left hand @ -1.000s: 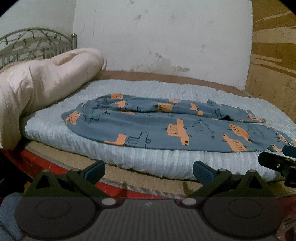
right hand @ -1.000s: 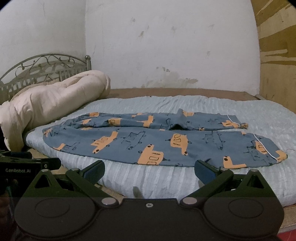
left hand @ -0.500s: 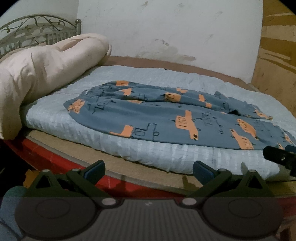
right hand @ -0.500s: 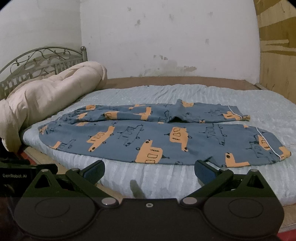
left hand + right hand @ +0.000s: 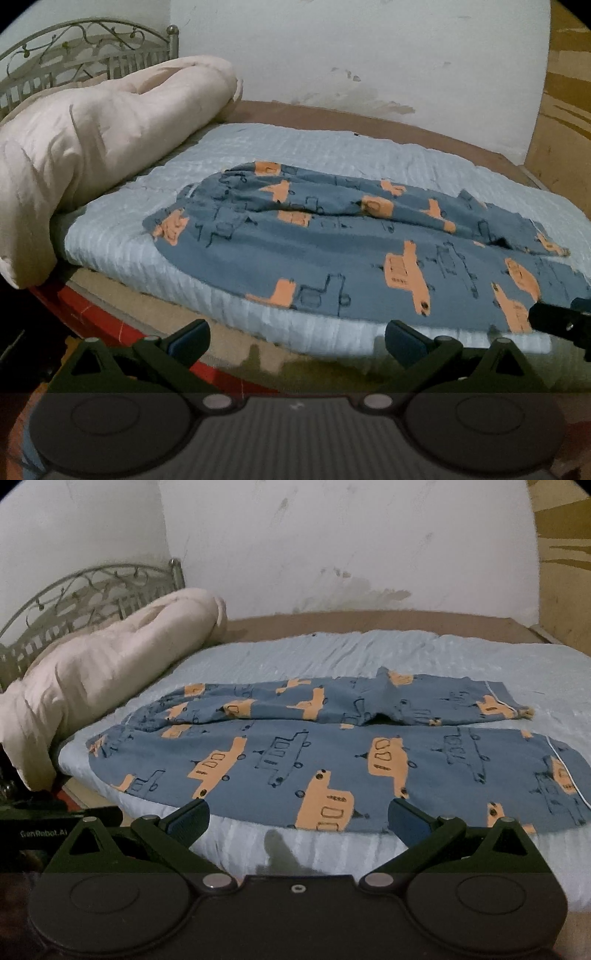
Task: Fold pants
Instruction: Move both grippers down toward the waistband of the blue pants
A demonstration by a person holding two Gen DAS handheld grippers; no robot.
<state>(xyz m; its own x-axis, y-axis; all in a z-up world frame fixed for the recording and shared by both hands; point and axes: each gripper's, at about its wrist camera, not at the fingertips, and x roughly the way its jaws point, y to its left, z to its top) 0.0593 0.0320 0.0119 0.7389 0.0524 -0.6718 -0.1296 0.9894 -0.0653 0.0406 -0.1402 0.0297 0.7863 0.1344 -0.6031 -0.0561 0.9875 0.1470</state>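
Blue pants printed with orange vehicles lie spread flat across the light blue bed cover, both legs stretched sideways. In the right wrist view the pants fill the middle, waistband end at the left, cuffs at the right. My left gripper stands open just short of the bed's near edge, nothing between its fingers. My right gripper is open too, hovering over the near edge of the cover, its blue pads at the pants' front hem. The right gripper's tip shows at the right edge of the left wrist view.
A rolled cream duvet lies along the left side by a metal headboard. A white wall is behind, wooden panelling to the right. The bed's red frame runs below the mattress edge.
Both grippers have moved forward toward the bed, so the pants look larger and closer. Both stay open. The pants have not moved.
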